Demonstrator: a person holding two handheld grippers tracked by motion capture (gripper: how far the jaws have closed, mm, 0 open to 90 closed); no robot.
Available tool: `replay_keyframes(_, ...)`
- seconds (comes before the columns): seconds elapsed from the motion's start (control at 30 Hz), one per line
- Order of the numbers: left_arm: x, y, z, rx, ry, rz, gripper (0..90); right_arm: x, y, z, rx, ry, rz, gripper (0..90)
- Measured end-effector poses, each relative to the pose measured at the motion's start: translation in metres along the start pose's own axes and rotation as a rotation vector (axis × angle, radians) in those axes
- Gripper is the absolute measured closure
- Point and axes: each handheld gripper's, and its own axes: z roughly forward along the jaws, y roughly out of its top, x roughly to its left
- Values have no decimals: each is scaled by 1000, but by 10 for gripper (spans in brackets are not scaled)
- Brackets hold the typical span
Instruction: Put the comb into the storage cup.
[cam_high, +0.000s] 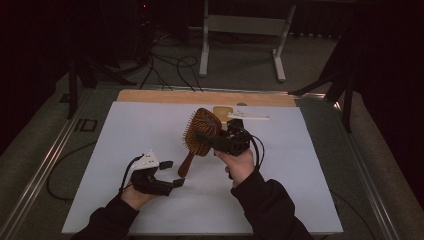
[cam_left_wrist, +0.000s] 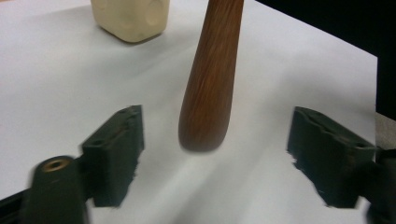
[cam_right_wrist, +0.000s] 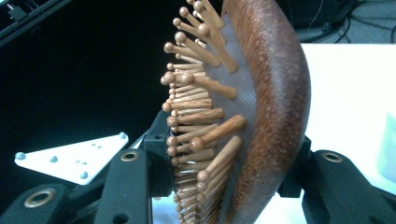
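While the right gripper (cam_high: 214, 138) clamps the head of the wooden hairbrush (cam_high: 201, 134) across pins and back, the brush hangs near the middle of the white sheet (cam_high: 125, 150), its head tipped toward twelve o'clock and its handle (cam_high: 187, 165) slanting down toward seven o'clock. The left gripper (cam_high: 170, 173) sits at about eight o'clock from the brush, its jaws spread wide with nothing in them; in the left gripper view the handle's tip (cam_left_wrist: 205, 126) floats between them, touched by neither.

One hold now carries the whole brush, and I judge it a shaky one: one jaw bears on springy pins, the other on a rounded, polished back, so the head could twist or slide out. The long handle adds leverage, and a quick swing might swivel the brush or knock it against the left jaws. A cream block (cam_high: 223, 112) and a white strip (cam_high: 248, 117) lie at twelve to one o'clock, within reach of a careless sweep.
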Motion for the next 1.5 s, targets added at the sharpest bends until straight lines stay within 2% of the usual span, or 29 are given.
replay_keyframes(0.07,0,0,0,11,-14,4,173,0,5,-5,-14,-6,-7,519)
replay_keyframes(0.1,0,0,0,10,-19,9,129,0,8,-7,-19,-9,-11,519)
replay_keyframes(0.23,-2,-2,1,31,-26,38,54,0,16,-14,-39,-21,-28,519)
replay_keyframes(0.5,-1,-3,1,35,-55,38,24,-1,33,-26,-64,-38,-61,520)
replay_keyframes(0.73,0,-4,-4,39,-27,59,2,-3,46,-37,-93,-58,-78,520)
replay_keyframes(0.9,3,-6,-8,38,-31,57,1,-7,56,-46,-117,-77,-80,519)
replay_keyframes(1.07,4,-8,-12,34,-15,67,1,-13,66,-54,-139,-90,-78,520)
replay_keyframes(1.23,3,-12,-16,33,0,90,1,-18,78,-60,-164,-117,-85,520)
replay_keyframes(1.5,4,-18,-26,3,16,122,1,-28,96,-65,-183,-165,-94,520)
